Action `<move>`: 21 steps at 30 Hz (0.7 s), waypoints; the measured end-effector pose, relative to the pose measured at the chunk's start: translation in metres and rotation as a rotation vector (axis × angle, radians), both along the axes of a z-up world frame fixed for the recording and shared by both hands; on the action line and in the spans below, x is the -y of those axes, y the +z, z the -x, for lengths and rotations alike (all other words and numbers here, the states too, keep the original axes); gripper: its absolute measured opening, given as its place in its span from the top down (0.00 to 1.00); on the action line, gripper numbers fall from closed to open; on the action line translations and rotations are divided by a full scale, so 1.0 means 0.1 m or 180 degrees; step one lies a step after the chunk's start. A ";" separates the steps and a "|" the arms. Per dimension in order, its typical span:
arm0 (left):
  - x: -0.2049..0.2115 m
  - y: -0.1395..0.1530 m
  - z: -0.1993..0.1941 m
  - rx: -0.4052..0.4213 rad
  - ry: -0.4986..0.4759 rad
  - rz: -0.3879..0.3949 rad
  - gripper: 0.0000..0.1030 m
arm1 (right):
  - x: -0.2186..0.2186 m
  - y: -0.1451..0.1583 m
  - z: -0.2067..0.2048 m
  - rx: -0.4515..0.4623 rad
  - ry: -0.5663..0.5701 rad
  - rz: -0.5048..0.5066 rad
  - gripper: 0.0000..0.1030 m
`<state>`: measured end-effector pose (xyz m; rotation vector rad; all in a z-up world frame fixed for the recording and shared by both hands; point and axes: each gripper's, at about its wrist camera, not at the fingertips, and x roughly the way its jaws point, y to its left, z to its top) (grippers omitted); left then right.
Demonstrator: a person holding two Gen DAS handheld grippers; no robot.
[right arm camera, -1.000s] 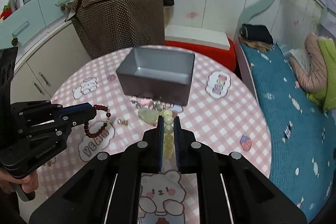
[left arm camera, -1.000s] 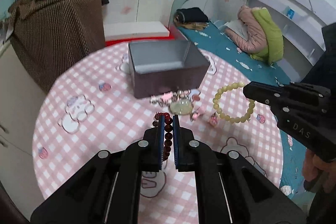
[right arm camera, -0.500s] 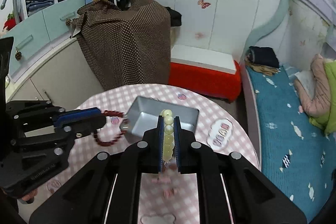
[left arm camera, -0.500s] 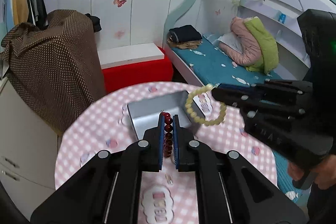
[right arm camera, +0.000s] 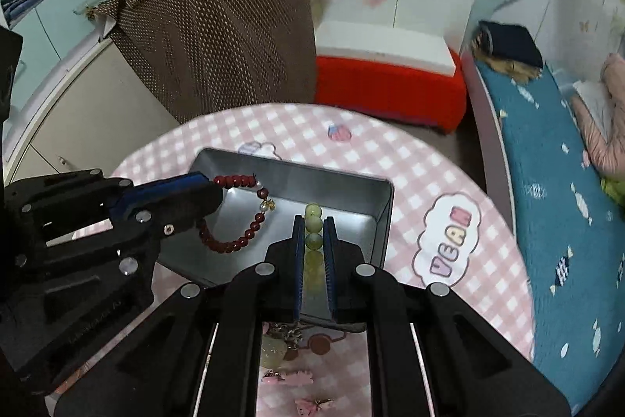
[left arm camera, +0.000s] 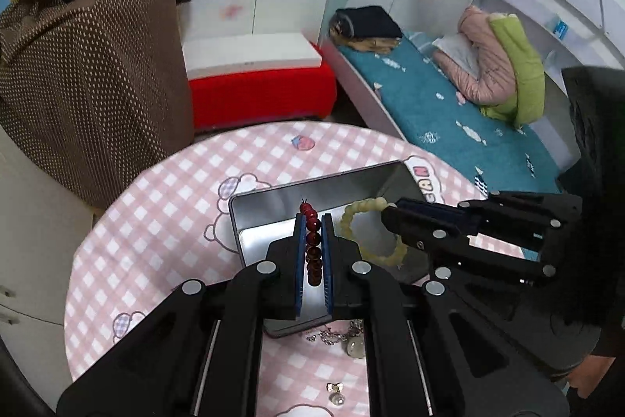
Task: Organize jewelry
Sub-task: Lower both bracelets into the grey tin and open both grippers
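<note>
A grey metal box [left arm camera: 269,213] [right arm camera: 351,194] stands open on the pink checked round table [left arm camera: 164,206] [right arm camera: 429,159]. My left gripper [left arm camera: 312,221] [right arm camera: 213,188] is shut on a dark red bead bracelet [left arm camera: 312,249] [right arm camera: 234,241], which hangs over the box. From the right, my right gripper [right arm camera: 313,221] [left arm camera: 386,213] is shut on a pale green bead bracelet [right arm camera: 313,233] [left arm camera: 375,249], also above the box's inside. More jewelry lies on the table just in front of the box: a chain with a pale pendant [left arm camera: 353,342] [right arm camera: 273,346], a small earring [left arm camera: 336,391] and pink pieces [right arm camera: 285,376].
Beyond the table stand a brown dotted covered piece [left arm camera: 86,65] [right arm camera: 218,34], a red box with a white top [left arm camera: 258,81] [right arm camera: 386,73], and a bed with a teal cover [left arm camera: 449,112] [right arm camera: 554,182]. A pale cabinet [right arm camera: 90,104] stands at the left. A hand [left arm camera: 586,374] holds the right gripper.
Both grippers have carried their bracelets from the table in front of the box to above the open box. The remaining jewelry now lies near the lower edge of both views.
</note>
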<state>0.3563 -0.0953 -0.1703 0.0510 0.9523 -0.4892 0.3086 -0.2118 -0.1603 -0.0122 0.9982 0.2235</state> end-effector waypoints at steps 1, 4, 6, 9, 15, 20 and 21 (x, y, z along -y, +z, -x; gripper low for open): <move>-0.01 -0.01 0.00 -0.0002 0.0029 -0.0016 0.91 | 0.00 0.00 -0.01 0.0001 -0.0012 -0.0020 0.86; -0.05 0.04 0.03 0.0064 0.0132 -0.0065 0.63 | 0.05 0.01 0.03 0.0049 -0.0092 -0.0018 0.62; -0.17 0.11 0.06 0.0172 0.0325 -0.0054 0.30 | 0.11 0.03 0.07 0.0090 -0.0157 -0.0037 0.56; -0.37 0.25 0.16 0.0327 0.0552 0.0092 0.06 | 0.22 0.12 0.16 0.0274 -0.0262 -0.0089 0.12; -0.51 0.50 0.53 0.0605 0.0730 -0.0009 0.05 | 0.30 0.37 0.48 0.0607 -0.0393 -0.0162 0.07; -0.58 0.74 0.96 0.0881 0.0867 -0.0033 0.05 | 0.38 0.61 0.80 0.0838 -0.0575 -0.0210 0.07; -0.60 0.78 1.05 0.0936 0.0897 -0.0041 0.05 | 0.39 0.67 0.91 0.0893 -0.0596 -0.0198 0.07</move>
